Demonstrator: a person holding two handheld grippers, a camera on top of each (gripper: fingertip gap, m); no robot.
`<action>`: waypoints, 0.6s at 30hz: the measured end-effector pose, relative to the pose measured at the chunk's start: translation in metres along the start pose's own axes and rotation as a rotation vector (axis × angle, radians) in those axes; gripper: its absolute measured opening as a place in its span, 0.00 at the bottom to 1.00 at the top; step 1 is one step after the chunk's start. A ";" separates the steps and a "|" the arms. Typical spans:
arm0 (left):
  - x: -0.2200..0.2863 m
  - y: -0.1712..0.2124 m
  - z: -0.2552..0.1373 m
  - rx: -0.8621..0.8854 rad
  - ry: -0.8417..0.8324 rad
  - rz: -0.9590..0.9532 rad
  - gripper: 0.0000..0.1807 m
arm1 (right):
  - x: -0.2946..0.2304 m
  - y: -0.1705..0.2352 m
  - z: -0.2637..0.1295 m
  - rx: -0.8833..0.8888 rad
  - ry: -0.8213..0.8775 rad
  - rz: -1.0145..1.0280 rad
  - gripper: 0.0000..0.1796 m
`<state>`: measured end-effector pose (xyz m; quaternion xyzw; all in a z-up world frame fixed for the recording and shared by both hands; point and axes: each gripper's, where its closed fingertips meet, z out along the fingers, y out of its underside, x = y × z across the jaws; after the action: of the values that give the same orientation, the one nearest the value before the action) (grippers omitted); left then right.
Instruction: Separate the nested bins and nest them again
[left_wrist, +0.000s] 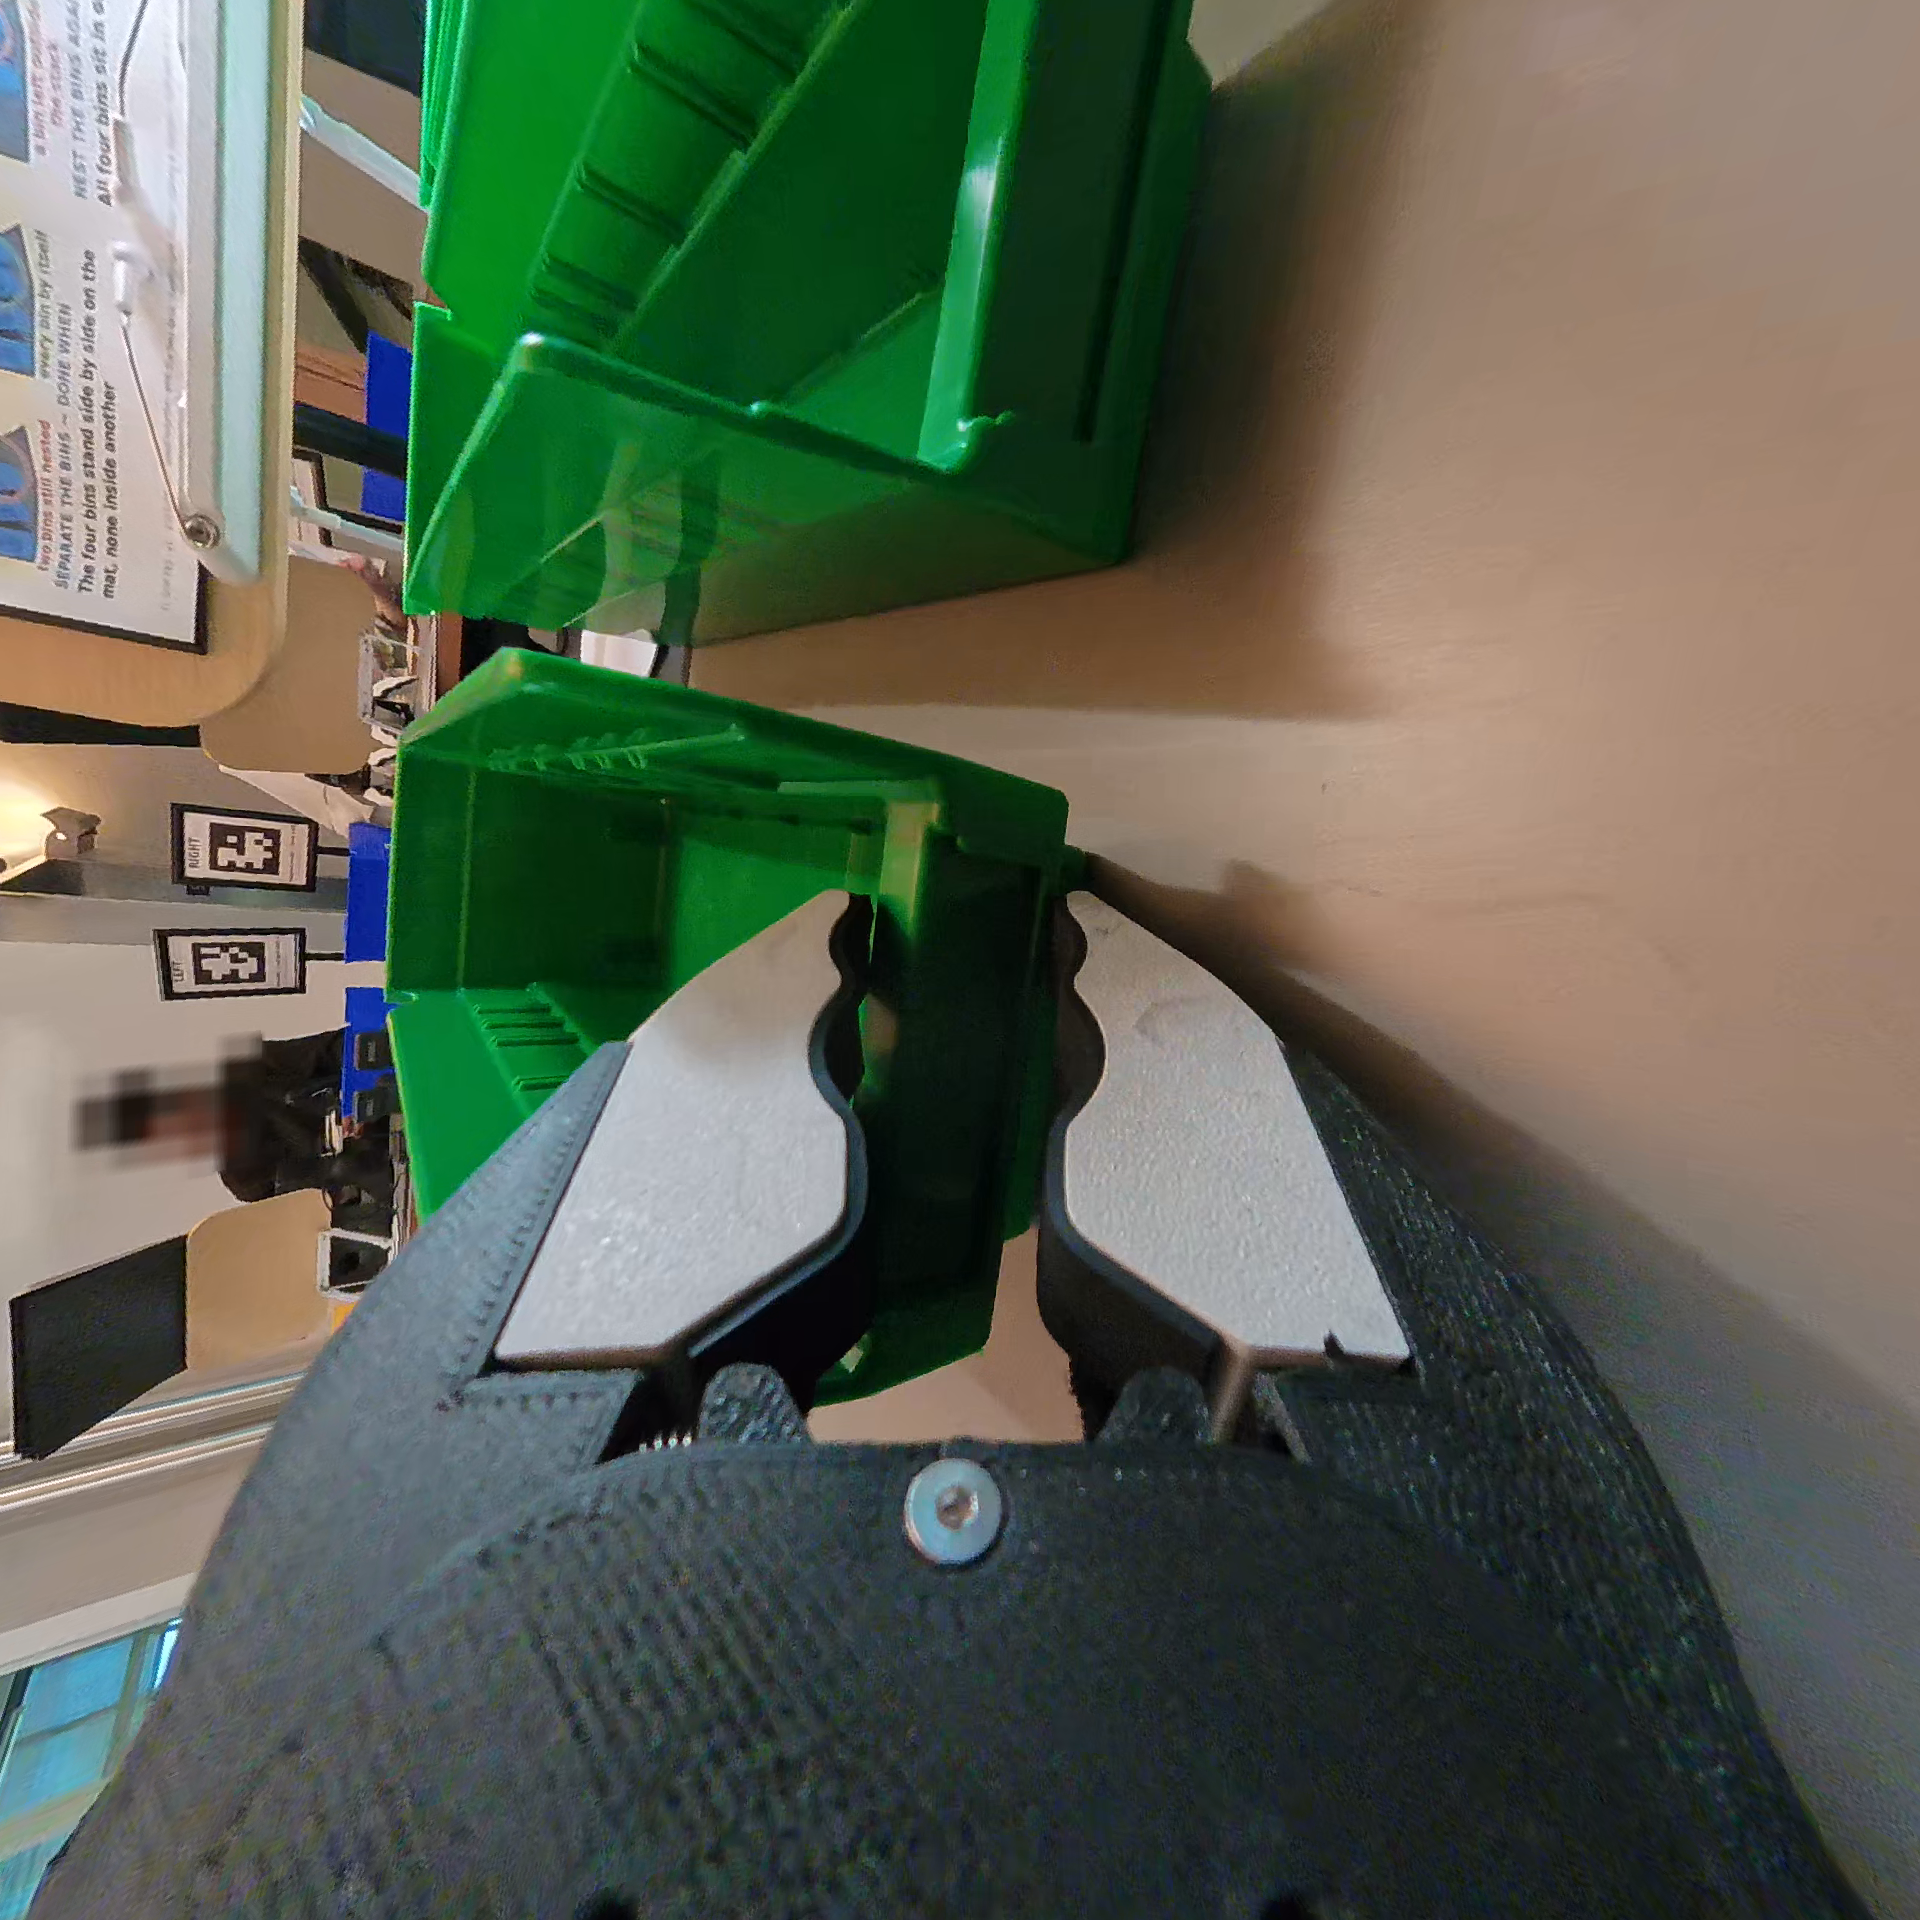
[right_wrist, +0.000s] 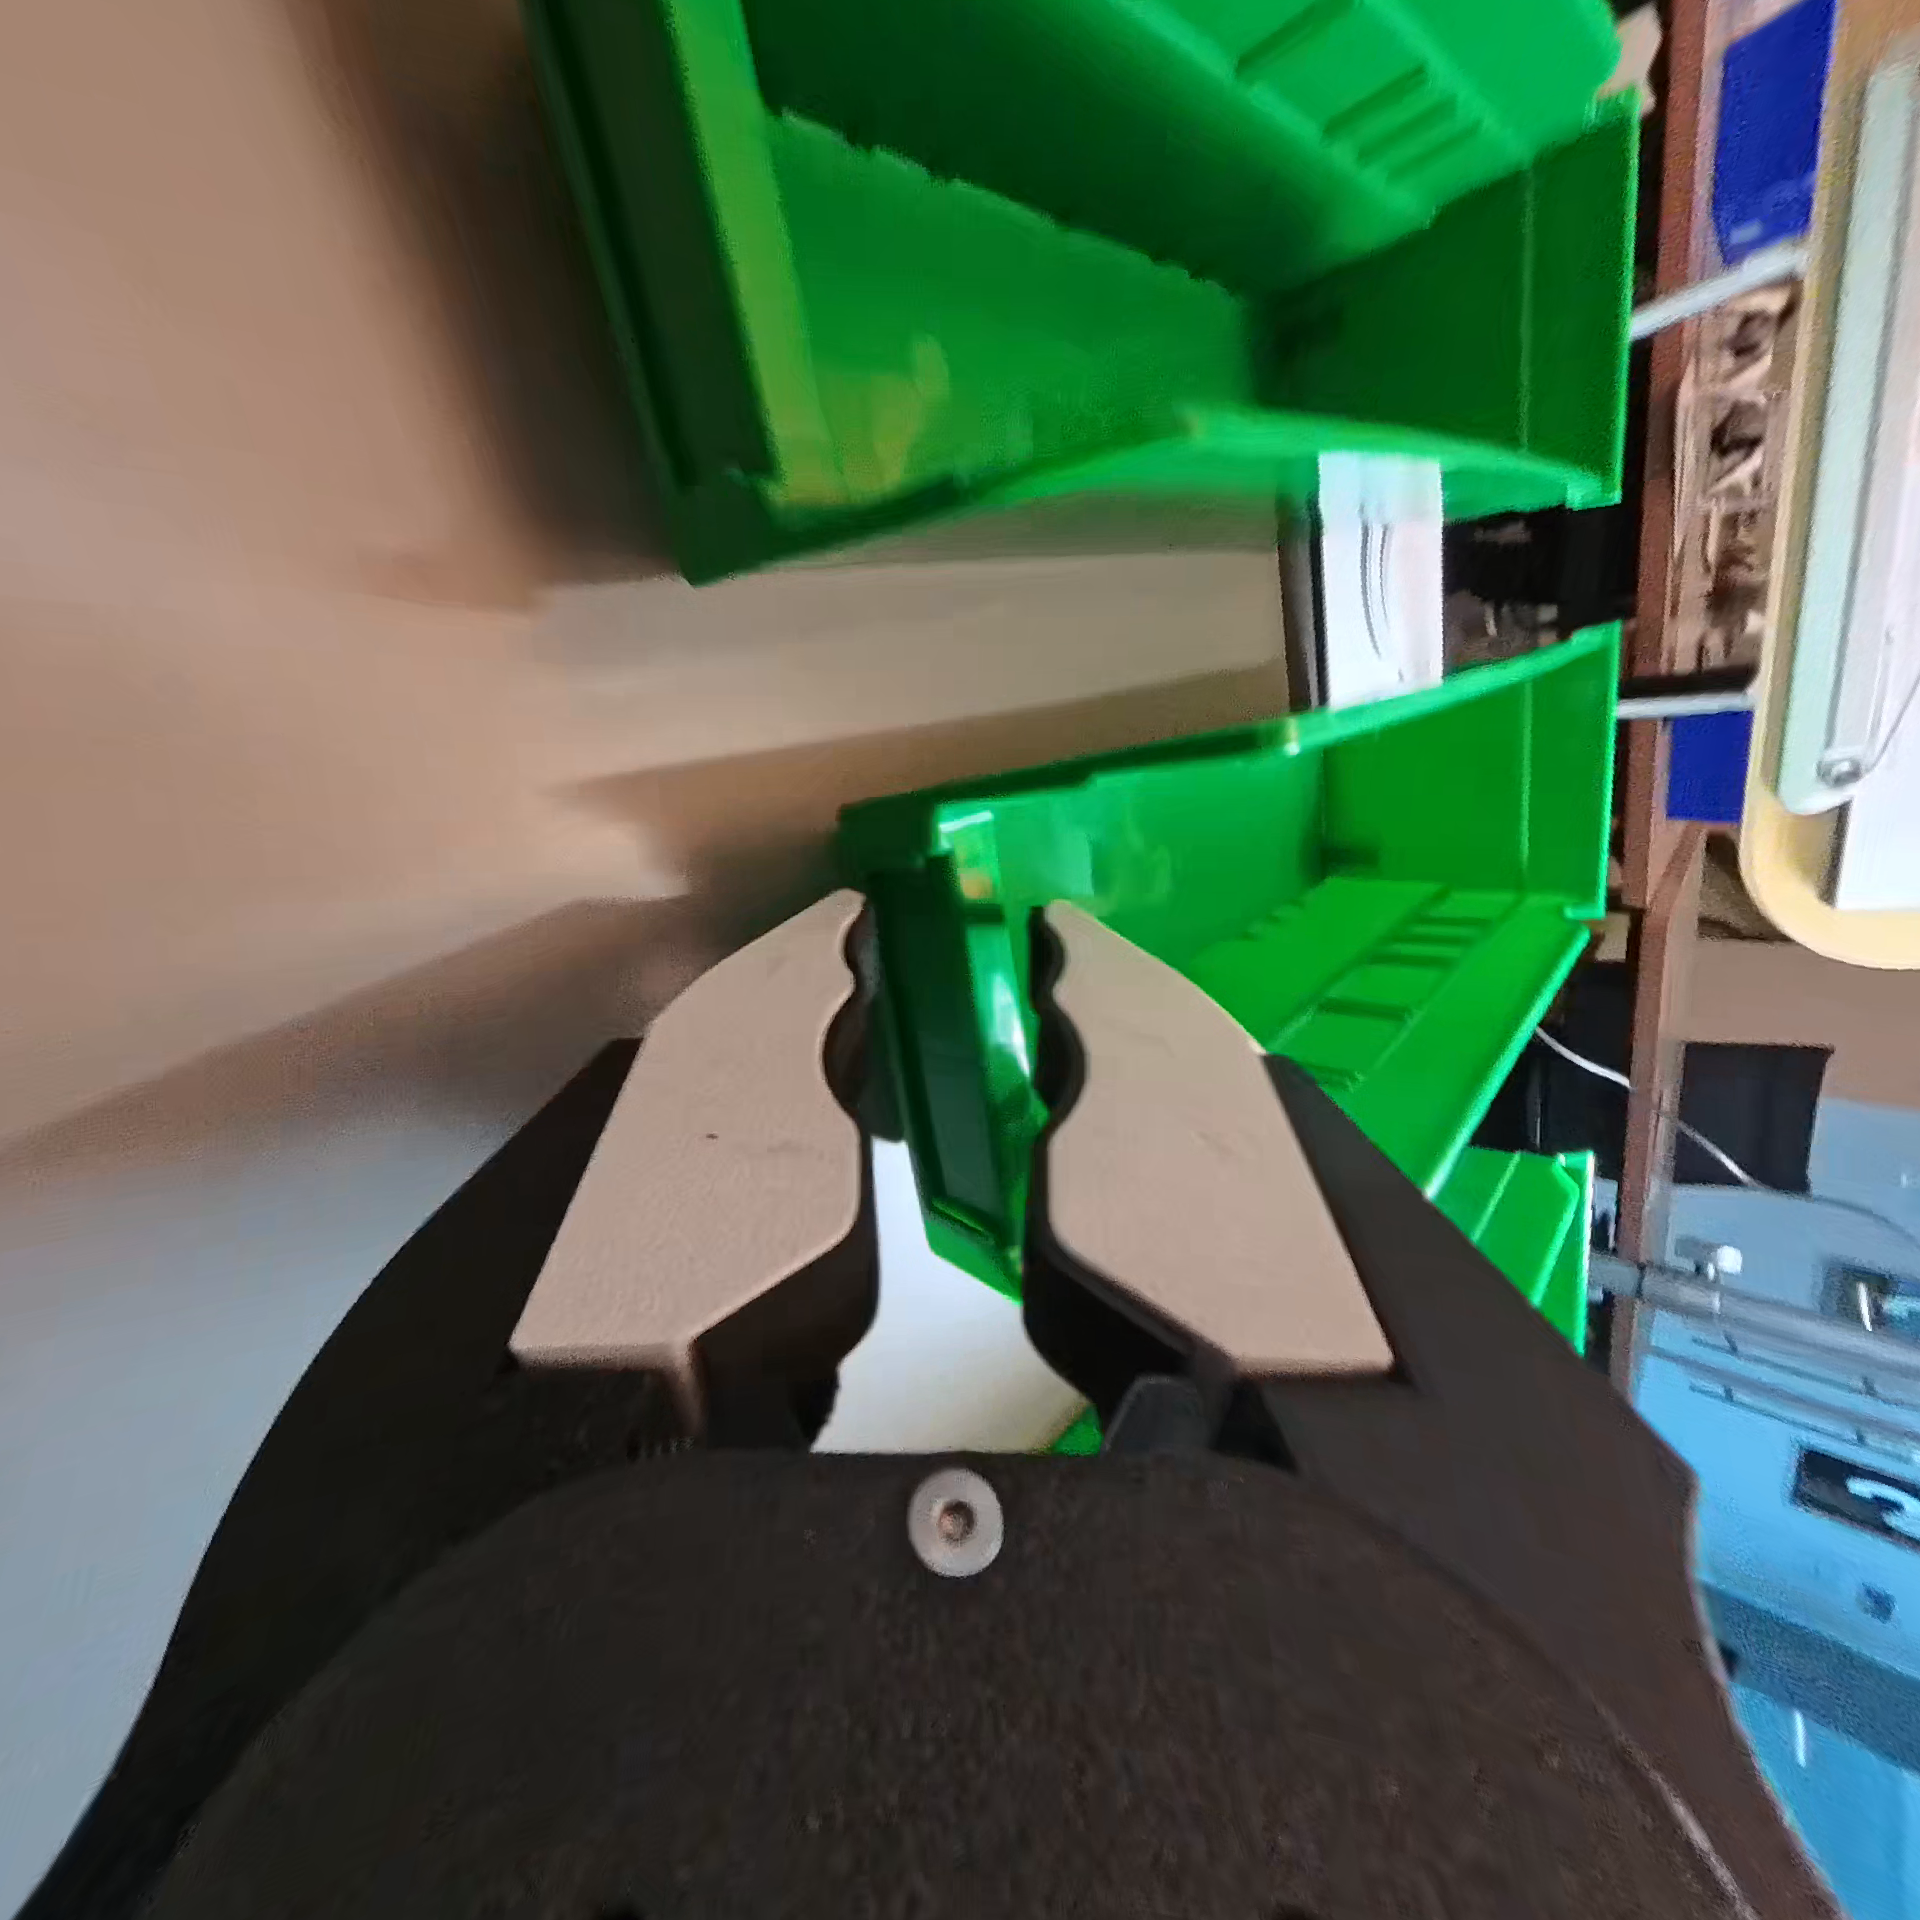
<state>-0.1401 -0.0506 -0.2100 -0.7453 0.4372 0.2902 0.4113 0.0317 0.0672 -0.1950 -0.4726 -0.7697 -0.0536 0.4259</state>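
So both grippers were clamped on a green bin's wall: the left gripper (left_wrist: 961, 914) had its fingers pinching the front lip of the near bin (left_wrist: 644, 883), one finger inside and one outside against the tan bench (left_wrist: 1558, 520). The right gripper (right_wrist: 951, 914) squeezed a bin edge (right_wrist: 945, 1039) the same way, with another green bin (left_wrist: 779, 312) just beside.

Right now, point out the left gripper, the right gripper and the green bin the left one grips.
left gripper (left_wrist: 961, 914): left wrist view, between its fingertips.
right gripper (right_wrist: 954, 914): right wrist view, between its fingertips.
green bin (left_wrist: 582, 894): left wrist view, inner wall.
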 end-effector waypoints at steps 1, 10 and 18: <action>0.001 -0.001 -0.001 0.003 0.002 0.001 0.19 | -0.001 -0.005 0.000 0.013 0.010 -0.011 0.11; 0.005 -0.007 -0.003 0.028 0.004 0.014 0.18 | -0.002 -0.012 -0.002 0.023 0.009 -0.080 0.08; 0.005 -0.012 -0.003 0.051 -0.002 -0.009 0.19 | -0.001 0.002 0.001 -0.044 -0.060 -0.019 0.23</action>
<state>-0.1268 -0.0513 -0.2079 -0.7363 0.4406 0.2779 0.4318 0.0329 0.0681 -0.1974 -0.4761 -0.7851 -0.0604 0.3915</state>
